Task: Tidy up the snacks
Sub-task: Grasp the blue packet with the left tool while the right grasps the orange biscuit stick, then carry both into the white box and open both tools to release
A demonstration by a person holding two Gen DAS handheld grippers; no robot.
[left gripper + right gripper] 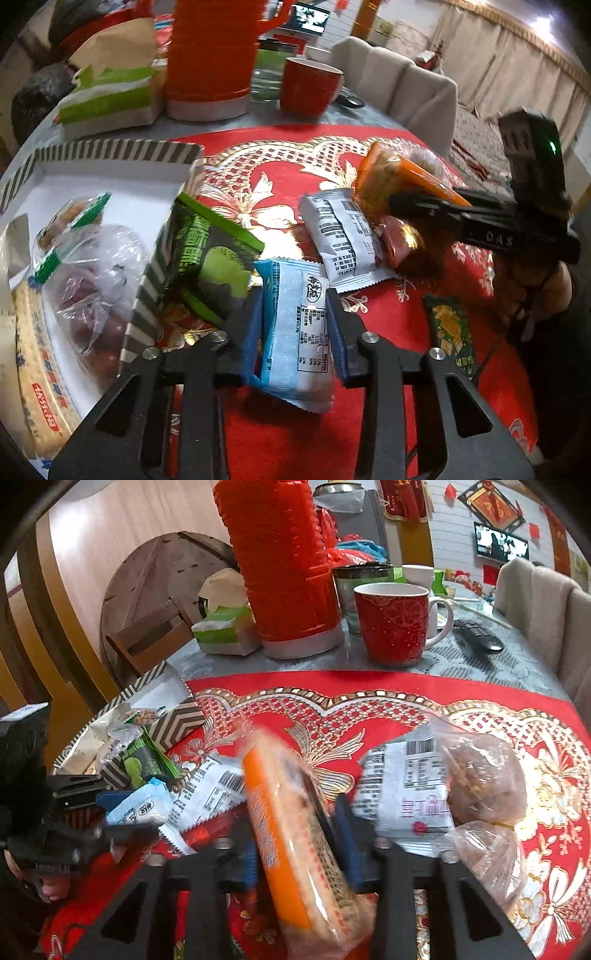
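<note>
My left gripper (293, 314) is shut on a light-blue snack packet (291, 332), held just right of the striped box (114, 151); it also shows in the right wrist view (138, 805). My right gripper (295, 834) is shut on an orange-edged cracker pack (291, 842), lifted over the red cloth; in the left wrist view the pack (388, 177) sits in that gripper (402, 205). A green packet (207, 251) leans on the box wall. White packets (343, 240) (410, 786) lie on the cloth. The box holds several wrapped snacks (92, 266).
A red thermos (280, 561), red mug (395, 622), tissue pack (110, 99) and remote (480, 635) stand at the back. Clear bags of brown snacks (484, 775) lie at right. A dark green packet (447, 325) lies near the table's right edge. A chair (399, 85) is behind.
</note>
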